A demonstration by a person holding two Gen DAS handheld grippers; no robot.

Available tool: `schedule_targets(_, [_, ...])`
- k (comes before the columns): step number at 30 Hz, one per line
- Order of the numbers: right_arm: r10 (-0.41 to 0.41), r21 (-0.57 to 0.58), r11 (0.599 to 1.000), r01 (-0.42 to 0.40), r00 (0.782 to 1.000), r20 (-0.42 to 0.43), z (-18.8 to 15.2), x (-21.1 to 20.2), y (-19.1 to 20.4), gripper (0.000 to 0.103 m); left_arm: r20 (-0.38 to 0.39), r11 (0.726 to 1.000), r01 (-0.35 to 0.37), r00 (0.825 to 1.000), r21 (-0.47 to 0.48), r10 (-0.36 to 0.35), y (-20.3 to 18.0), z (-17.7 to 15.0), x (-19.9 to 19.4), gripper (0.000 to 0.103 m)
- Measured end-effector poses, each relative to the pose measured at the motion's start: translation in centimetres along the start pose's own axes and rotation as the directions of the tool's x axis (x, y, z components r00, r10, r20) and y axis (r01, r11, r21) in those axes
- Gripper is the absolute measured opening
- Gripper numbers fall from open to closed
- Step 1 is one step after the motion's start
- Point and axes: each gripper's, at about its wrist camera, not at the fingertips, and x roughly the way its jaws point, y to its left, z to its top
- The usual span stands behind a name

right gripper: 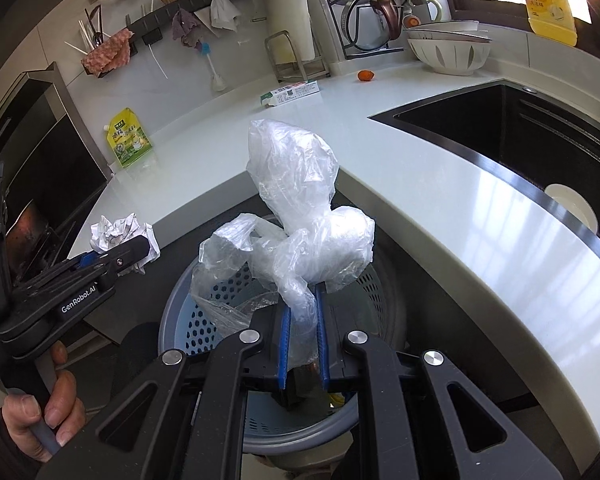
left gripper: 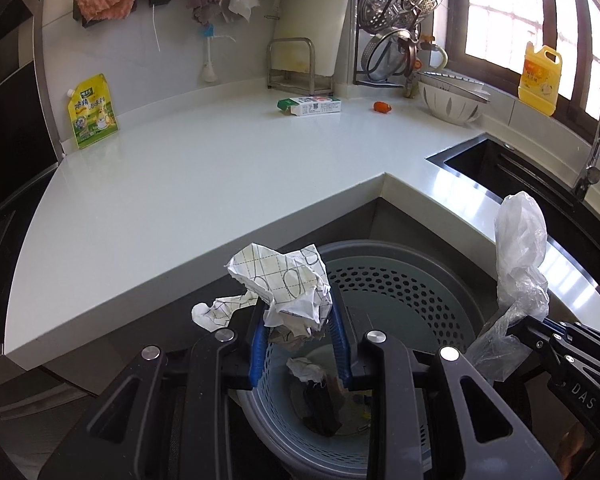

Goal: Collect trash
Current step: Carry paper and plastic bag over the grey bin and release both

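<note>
My left gripper [left gripper: 298, 316] is shut on a crumpled checked paper [left gripper: 284, 284] and holds it above the perforated blue-grey trash bin [left gripper: 404, 292], which stands on the floor in the counter's inner corner. The paper also shows in the right wrist view [right gripper: 118, 232]. My right gripper [right gripper: 302, 312] is shut on a crumpled clear plastic bag [right gripper: 300, 208] above the same bin [right gripper: 228, 304]. The bag also shows in the left wrist view [left gripper: 520, 240]. A white tissue [left gripper: 306, 370] and dark scraps lie inside the bin.
On the white counter [left gripper: 180, 184] lie a green-and-white carton [left gripper: 310, 106], a small orange thing [left gripper: 382, 107] and a yellow pouch [left gripper: 92, 112]. A black sink [right gripper: 500, 128] is at the right, with bowls [right gripper: 448, 50] and a yellow detergent bottle [right gripper: 550, 0] behind.
</note>
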Motion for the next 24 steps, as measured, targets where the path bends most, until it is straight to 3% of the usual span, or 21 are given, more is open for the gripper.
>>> schedule_targets(19, [0.006, -0.022, 1.0, -0.008, 0.998, -0.067, -1.7, 1.4, 0.0, 0.012, -0.051, 1.0, -0.007, 0.999, 0.001, 0.007, -1.0, -1.2, 1.2, 0.033])
schedule_targets(24, [0.006, -0.023, 1.0, -0.007, 0.998, -0.063, -1.6, 1.5, 0.1, 0.015, -0.051, 1.0, -0.01, 0.999, -0.005, 0.01, -0.9, -1.1, 1.3, 0.047])
